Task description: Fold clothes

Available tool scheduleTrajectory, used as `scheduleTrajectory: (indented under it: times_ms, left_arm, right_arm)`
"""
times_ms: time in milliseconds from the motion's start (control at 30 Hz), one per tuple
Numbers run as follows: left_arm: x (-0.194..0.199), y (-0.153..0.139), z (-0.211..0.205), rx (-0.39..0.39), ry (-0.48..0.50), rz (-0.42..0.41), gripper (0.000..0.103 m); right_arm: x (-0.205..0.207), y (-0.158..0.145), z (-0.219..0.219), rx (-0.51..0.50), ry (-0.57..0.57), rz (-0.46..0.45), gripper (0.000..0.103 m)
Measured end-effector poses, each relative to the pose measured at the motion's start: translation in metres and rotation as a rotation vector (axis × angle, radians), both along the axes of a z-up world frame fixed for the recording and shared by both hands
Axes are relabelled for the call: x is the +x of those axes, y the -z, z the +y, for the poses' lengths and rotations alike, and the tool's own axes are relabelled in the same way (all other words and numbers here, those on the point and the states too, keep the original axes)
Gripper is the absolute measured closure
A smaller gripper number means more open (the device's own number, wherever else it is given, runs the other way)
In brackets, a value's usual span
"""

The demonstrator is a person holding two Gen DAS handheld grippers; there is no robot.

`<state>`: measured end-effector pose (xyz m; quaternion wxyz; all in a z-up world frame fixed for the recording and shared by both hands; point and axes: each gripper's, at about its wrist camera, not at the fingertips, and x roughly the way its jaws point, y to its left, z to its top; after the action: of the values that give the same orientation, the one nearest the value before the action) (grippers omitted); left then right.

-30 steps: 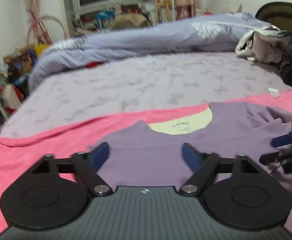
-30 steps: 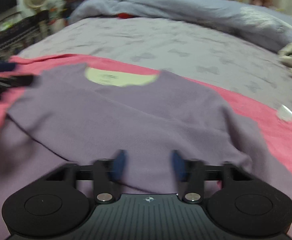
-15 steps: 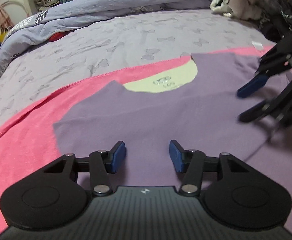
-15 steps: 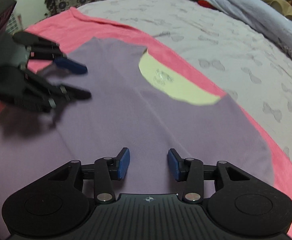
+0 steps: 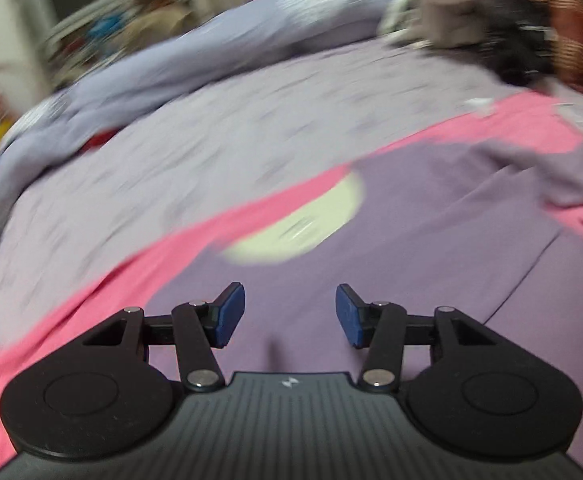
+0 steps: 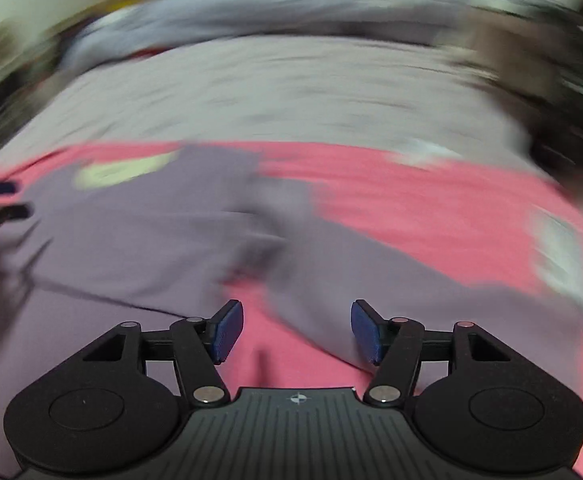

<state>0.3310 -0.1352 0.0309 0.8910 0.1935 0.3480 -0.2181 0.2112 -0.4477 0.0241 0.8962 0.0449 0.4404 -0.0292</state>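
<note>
A purple shirt (image 5: pixel 391 248) is laid flat on a pink towel (image 5: pixel 103 292) across the bed (image 5: pixel 211 148), its pale inner collar (image 5: pixel 299 220) at 12 o'clock from the left gripper (image 5: pixel 290 315). The left gripper is held over the shirt body with jaws apart, nothing gripped. The right gripper (image 6: pixel 297 332) is also spread and empty, with bare towel beneath it and a loose sleeve (image 6: pixel 371 276) running from 12 toward 3 o'clock. Both views are heavily motion-blurred.

Step in hand, as judged: the sleeve fold on the right side; the sleeve is not yet folded in. The opposite gripper's tips are glimpsed at 3 o'clock in the left view and 9 o'clock in the right.

Next move likely called for: the sleeve pinched near its outer end, lifted, and carried toward 10 o'clock across the body, with the body kept unrumpled. A clothes pile (image 5: pixel 471 28) is seen at 1 o'clock, well apart.
</note>
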Motion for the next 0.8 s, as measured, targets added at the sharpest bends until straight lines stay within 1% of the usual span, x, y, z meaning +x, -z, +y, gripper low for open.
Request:
scheduleTrajectory:
  times_ms: [33, 100, 133, 200, 233, 267, 300, 367, 400, 433, 467, 500, 533, 567, 600, 633, 700, 800]
  left_arm:
    - [0.003, 0.0, -0.018, -0.015, 0.042, -0.007, 0.048]
    - [0.011, 0.007, -0.051, -0.055, 0.078, 0.001, 0.048]
    - [0.015, 0.012, -0.066, -0.078, 0.078, 0.02, 0.048]
    - [0.02, 0.022, -0.09, -0.12, 0.067, 0.06, 0.048]
    - [0.021, 0.028, -0.101, -0.134, 0.061, 0.08, 0.048]
    - [0.021, 0.036, -0.108, -0.12, 0.06, 0.102, 0.048]
    - [0.02, 0.044, -0.116, -0.106, 0.058, 0.125, 0.048]
    - [0.019, 0.06, -0.13, -0.079, 0.054, 0.168, 0.048]
    - [0.017, 0.06, -0.13, -0.083, 0.048, 0.161, 0.048]
    - [0.016, 0.061, -0.13, -0.087, 0.042, 0.154, 0.048]
    - [0.015, 0.062, -0.129, -0.091, 0.037, 0.15, 0.048]
    - [0.018, 0.061, -0.128, -0.099, 0.032, 0.165, 0.047]
    - [0.019, 0.061, -0.128, -0.104, 0.03, 0.172, 0.046]
    - [0.021, 0.061, -0.128, -0.108, 0.029, 0.179, 0.045]
    - [0.021, 0.061, -0.128, -0.101, 0.033, 0.174, 0.045]
    - [0.02, 0.061, -0.129, -0.095, 0.038, 0.169, 0.045]
    - [0.018, 0.06, -0.13, -0.086, 0.042, 0.161, 0.045]
    - [0.021, 0.058, -0.131, -0.106, 0.021, 0.175, 0.045]
  right_arm:
    - [-0.012, 0.002, -0.02, -0.004, 0.114, -0.003, 0.043]
    - [-0.035, 0.007, -0.062, 0.06, 0.352, -0.029, 0.045]
    - [-0.048, 0.012, -0.084, 0.121, 0.489, -0.061, 0.045]
    - [-0.076, 0.029, -0.121, 0.282, 0.756, -0.134, 0.045]
    - [-0.087, 0.039, -0.131, 0.355, 0.858, -0.169, 0.046]
    - [-0.093, 0.048, -0.135, 0.406, 0.91, -0.201, 0.047]
    - [-0.099, 0.056, -0.137, 0.446, 0.952, -0.232, 0.046]
    - [-0.091, 0.058, -0.132, 0.431, 0.927, -0.258, 0.039]
    - [-0.085, 0.059, -0.131, 0.425, 0.904, -0.263, 0.036]
    - [-0.079, 0.061, -0.133, 0.45, 0.89, -0.273, 0.031]
    - [-0.075, 0.063, -0.138, 0.504, 0.893, -0.295, 0.031]
    - [-0.071, 0.065, -0.146, 0.57, 0.909, -0.317, 0.032]
    - [-0.069, 0.068, -0.153, 0.633, 0.932, -0.335, 0.043]
    - [-0.065, 0.069, -0.159, 0.691, 0.944, -0.339, 0.055]
    - [-0.062, 0.072, -0.165, 0.754, 0.942, -0.32, 0.084]
    - [-0.06, 0.073, -0.168, 0.8, 0.95, -0.297, 0.094]
    - [-0.059, 0.066, -0.169, 0.819, 0.936, -0.304, 0.094]
    - [-0.065, 0.042, -0.173, 0.843, 0.936, -0.378, 0.095]
